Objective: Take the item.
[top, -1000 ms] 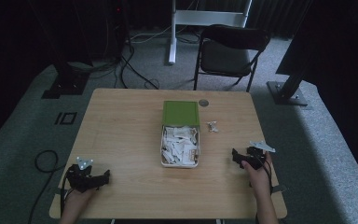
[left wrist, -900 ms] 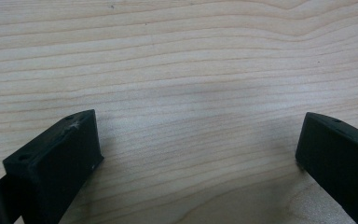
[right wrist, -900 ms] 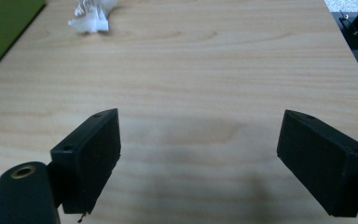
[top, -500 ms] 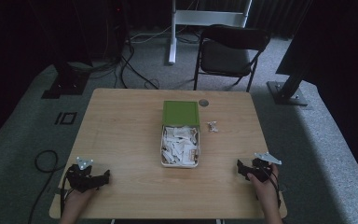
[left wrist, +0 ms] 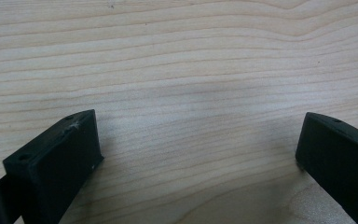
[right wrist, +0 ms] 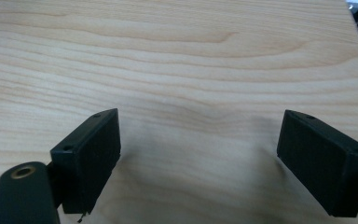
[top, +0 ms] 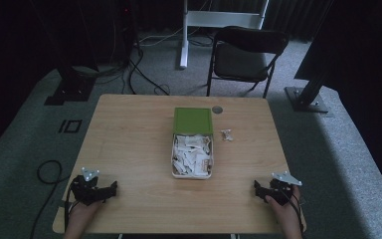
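The box [top: 192, 155] is sitting in the middle of the table [top: 129, 134], well apart from both grippers, with its green lid [top: 193, 120] lying flat at the far end, touching the box. It is holding a loose heap of small white packets [top: 191, 152], filling it to about the rim. One more white packet [top: 226, 135] is lying on the wood just to the right of the box, near a small dark disc [top: 217, 109] by the far edge.

The left gripper [top: 110, 188] is resting at the near left corner and the right gripper [top: 257, 187] at the near right corner; each is showing its jaws spread wide over bare wood in its own gripper view, gripping nothing.

Judging from this, the work is probably waiting at a rest pose. To start well, the right gripper should be reaching forward toward the stray packet, coming down over it with jaws wide and closing gently so the thin paper is not sliding away, while the left is steadying the box wall.
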A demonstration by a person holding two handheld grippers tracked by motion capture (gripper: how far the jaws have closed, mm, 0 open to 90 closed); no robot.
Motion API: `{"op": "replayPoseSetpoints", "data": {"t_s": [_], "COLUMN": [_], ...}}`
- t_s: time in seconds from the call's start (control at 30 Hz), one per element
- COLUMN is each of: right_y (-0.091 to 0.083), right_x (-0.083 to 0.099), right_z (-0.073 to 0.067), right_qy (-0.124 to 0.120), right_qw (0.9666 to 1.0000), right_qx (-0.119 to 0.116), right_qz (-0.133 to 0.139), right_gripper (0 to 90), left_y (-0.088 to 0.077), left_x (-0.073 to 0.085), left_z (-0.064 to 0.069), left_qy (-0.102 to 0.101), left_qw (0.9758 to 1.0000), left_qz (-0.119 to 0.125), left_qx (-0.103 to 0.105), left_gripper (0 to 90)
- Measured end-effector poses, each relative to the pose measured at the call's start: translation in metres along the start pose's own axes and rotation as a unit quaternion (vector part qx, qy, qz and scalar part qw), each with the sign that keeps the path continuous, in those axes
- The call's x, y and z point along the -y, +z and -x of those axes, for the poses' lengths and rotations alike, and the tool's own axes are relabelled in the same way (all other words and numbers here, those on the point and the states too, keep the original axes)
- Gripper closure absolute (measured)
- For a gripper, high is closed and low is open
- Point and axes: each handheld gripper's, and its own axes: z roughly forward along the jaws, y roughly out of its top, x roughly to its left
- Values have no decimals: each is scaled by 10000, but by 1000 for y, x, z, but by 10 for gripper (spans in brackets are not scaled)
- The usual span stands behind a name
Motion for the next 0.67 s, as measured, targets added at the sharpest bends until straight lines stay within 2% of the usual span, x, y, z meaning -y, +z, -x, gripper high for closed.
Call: {"op": "replayPoseSetpoints", "data": {"t_s": [0.1,0.2,0.67], "right_y": [-4,-8,-8], "right_x": [6,9,9], "right_z": [2,6,7], "right_qy": [-44,97,94], "right_qw": [9998,9997,9997], "right_qx": [90,69,41], "right_qz": [-152,-194,-199], "right_gripper": [120,121,121], "left_y": [0,0,0], "left_x": [0,0,0], "left_z": [0,0,0], "left_qy": [1,1,2], "left_qw": [10000,10000,10000], "left_qz": [-1,-2,-1], "left_qx": [1,1,2], "left_gripper": [6,7,7]}}
